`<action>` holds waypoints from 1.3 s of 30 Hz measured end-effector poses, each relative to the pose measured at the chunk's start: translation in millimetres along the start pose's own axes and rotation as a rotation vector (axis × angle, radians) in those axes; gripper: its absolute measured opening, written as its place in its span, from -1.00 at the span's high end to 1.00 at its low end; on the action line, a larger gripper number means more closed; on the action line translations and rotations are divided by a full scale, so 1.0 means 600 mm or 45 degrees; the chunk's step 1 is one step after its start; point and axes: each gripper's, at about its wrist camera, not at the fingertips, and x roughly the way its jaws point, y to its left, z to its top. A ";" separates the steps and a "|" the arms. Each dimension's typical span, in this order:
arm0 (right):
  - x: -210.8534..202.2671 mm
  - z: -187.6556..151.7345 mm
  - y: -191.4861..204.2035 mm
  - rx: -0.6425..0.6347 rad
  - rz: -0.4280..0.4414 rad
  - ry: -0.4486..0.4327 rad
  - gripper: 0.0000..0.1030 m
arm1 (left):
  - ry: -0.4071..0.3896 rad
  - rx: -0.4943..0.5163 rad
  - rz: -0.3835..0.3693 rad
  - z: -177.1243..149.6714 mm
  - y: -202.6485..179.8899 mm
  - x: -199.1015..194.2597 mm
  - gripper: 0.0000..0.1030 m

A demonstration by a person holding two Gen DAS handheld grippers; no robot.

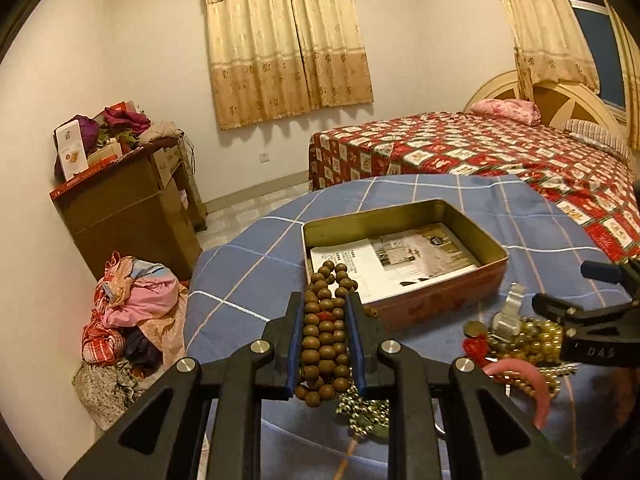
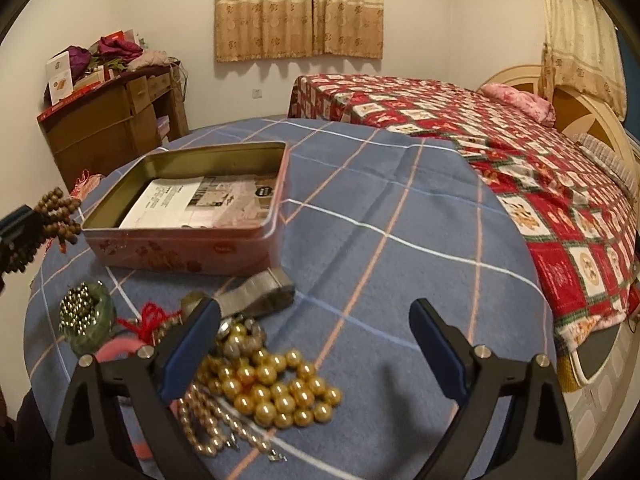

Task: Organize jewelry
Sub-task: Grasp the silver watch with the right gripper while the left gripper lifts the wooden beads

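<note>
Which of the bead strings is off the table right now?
The brown wooden bead string, clamped in the left gripper near the tin. The big gold bead string and the small pale bead string lie on the cloth.

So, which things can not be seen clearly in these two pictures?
- Tin floor: both views, covered by a leaflet.
- Leaflet text: too small.
- Pink bangle: left view, cut off by the left tongs' arm; right view, behind the right tongs.
- Wooden beads: lower end behind left tongs.
</note>
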 end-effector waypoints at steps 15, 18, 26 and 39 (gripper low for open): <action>0.059 0.019 0.029 0.049 0.089 0.163 -0.32 | 0.048 0.017 0.004 -0.017 0.001 0.034 0.60; 0.061 0.015 0.024 0.070 0.131 0.182 0.05 | 0.049 0.013 -0.003 -0.018 0.005 0.034 0.60; 0.044 0.014 0.025 0.016 0.154 0.134 0.69 | 0.042 -0.002 -0.007 -0.014 0.012 0.028 0.60; -0.015 0.037 0.026 -0.058 0.157 -0.025 0.69 | -0.009 -0.023 -0.003 0.007 0.016 0.007 0.60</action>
